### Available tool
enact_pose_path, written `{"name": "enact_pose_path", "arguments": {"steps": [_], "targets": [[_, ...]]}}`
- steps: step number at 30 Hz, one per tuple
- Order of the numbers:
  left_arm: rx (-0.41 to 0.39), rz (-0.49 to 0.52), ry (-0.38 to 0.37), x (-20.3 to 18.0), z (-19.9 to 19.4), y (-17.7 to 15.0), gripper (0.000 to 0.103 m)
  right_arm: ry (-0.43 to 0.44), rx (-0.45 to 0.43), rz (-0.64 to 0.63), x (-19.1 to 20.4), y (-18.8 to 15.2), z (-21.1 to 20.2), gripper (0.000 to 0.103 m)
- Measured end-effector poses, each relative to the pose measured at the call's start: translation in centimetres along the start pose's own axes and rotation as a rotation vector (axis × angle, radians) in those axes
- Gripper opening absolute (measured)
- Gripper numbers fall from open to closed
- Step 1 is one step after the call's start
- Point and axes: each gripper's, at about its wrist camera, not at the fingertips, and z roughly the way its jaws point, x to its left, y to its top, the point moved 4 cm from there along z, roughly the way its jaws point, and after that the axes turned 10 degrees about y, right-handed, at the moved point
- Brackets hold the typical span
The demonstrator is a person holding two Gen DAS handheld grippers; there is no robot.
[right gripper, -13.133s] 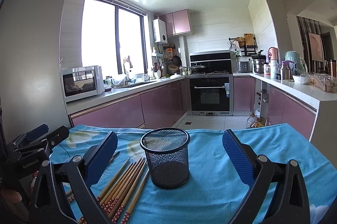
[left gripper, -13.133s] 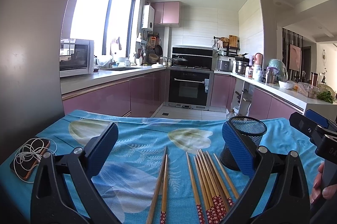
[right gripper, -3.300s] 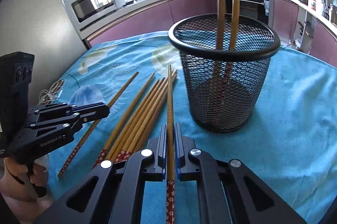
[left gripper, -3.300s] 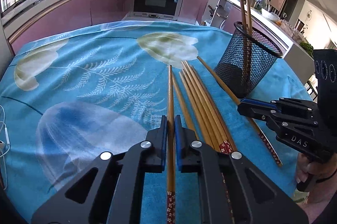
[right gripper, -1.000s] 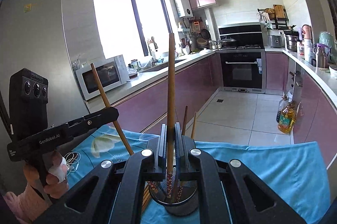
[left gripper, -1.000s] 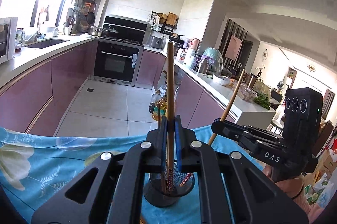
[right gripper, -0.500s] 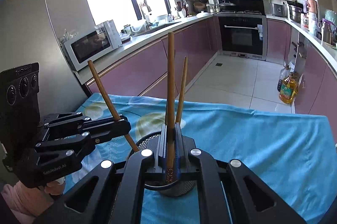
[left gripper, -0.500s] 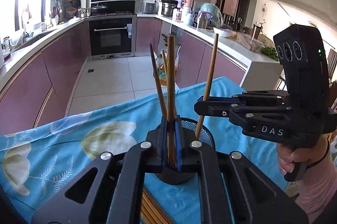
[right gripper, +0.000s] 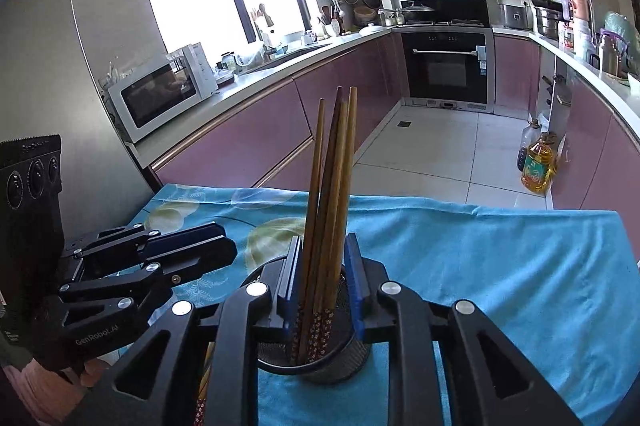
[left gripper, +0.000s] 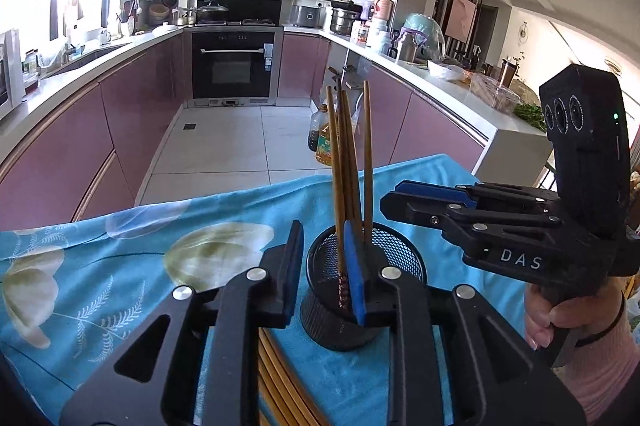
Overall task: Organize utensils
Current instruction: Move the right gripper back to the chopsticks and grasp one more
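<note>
1. Black mesh cup (left gripper: 362, 300) upright on blue flowered cloth (left gripper: 120, 266), near the cloth's far edge; table beneath covered.
2. Four chopsticks (left gripper: 346, 186) standing in the cup, patterned red ends down, plain ends fanned above the rim.
3. More chopsticks (left gripper: 276, 386) lying flat on the cloth just beside the cup, on the near side, partly hidden under the tongs.
4. Left gripper (left gripper: 322, 276) directly over the near side of the cup; jaws just been opening, now slightly apart, pads clear of the chopstick standing between them.
5. Right gripper (right gripper: 322, 284) over the cup; jaws likewise just been opening, slightly apart, chopstick bundle between the pads, none pressed.
6. Hand (left gripper: 560, 314) in pink sleeve on the right gripper's handle, right of the cup.
7. Beyond the cup: tiled floor, oil bottle (right gripper: 538, 166), purple cabinets, oven (left gripper: 232, 66); microwave (right gripper: 160, 94) on the counter, far left of the cup.
</note>
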Motion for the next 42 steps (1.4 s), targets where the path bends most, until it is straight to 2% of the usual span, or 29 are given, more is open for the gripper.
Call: {"name": "enact_pose_path", "arguments": {"steps": [4,6,8,11,14,20,26,31,42], "targets": [[-0.032,-0.008,0.024,0.7,-1.7,-0.8,0.027,0.014,-0.033,-0.03,0.9,-0.3,-1.3,0.021],[-0.047,-0.015,0.036,1.0,-2.7,-1.3,0.033,0.026,-0.054,-0.067,2.0,-0.6,-2.2,0.028],[-0.059,-0.017,0.037,1.4,-3.8,-2.0,0.036,0.043,-0.074,-0.113,3.2,-1.1,-3.5,0.032],[-0.06,-0.007,0.063,2.1,-4.9,-3.8,0.037,0.077,-0.073,-0.164,4.8,-2.3,-4.8,0.035],[-0.027,-0.012,0.095,2.9,-5.1,-6.2,0.038,0.116,-0.032,-0.189,6.3,-4.4,-4.7,0.035],[0.066,-0.049,0.129,5.0,-4.6,-10.7,0.038,0.164,0.125,-0.139,7.2,-9.6,-0.8,0.035],[0.149,-0.062,0.144,5.6,-3.5,-14.5,0.038,0.158,0.234,-0.096,7.7,-12.8,2.7,0.035],[0.182,-0.071,0.135,5.3,-3.0,-16.1,0.038,0.142,0.269,-0.099,8.3,-14.0,3.9,0.035],[0.211,-0.055,0.131,4.3,-2.5,-17.1,0.038,0.105,0.285,-0.086,7.9,-14.8,4.1,0.035]]}}
